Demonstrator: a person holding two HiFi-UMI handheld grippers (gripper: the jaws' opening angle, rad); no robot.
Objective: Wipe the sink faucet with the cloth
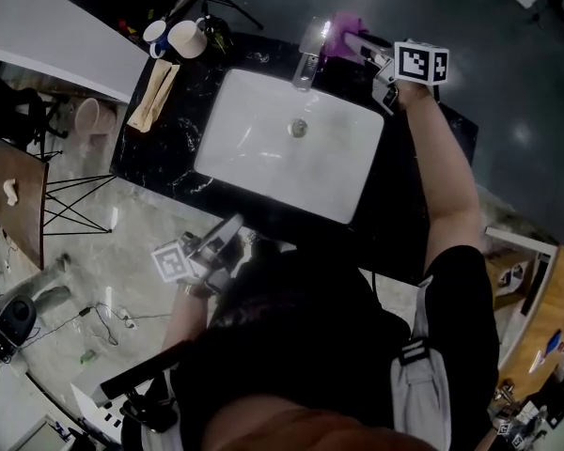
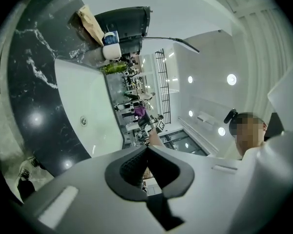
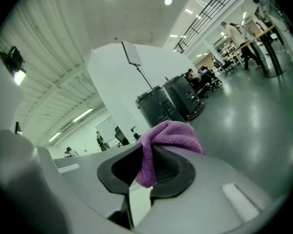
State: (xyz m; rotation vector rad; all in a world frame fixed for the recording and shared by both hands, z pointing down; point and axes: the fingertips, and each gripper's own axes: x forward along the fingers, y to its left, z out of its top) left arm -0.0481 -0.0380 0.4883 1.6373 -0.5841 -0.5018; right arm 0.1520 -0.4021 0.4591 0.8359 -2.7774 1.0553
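Note:
A white basin (image 1: 263, 148) is set in a black marble counter (image 1: 160, 139), and the chrome faucet (image 1: 307, 62) stands at the basin's far rim. My right gripper (image 1: 354, 38) is shut on a purple cloth (image 1: 342, 22), held just right of and beyond the faucet top. In the right gripper view the cloth (image 3: 171, 133) bunches out of the jaws of that gripper (image 3: 149, 162), which faces the open hall, so the faucet is not in that view. My left gripper (image 1: 231, 229) hangs shut and empty in front of the counter's near edge. Its own view shows the left gripper (image 2: 146, 165) facing the basin (image 2: 83, 106).
Two mugs (image 1: 177, 36) and a folded beige towel (image 1: 152, 95) sit on the counter's left end. A wooden chair (image 1: 19, 195) and tripod legs (image 1: 70, 205) stand on the floor at the left. People and black bins (image 3: 168, 104) are far off in the hall.

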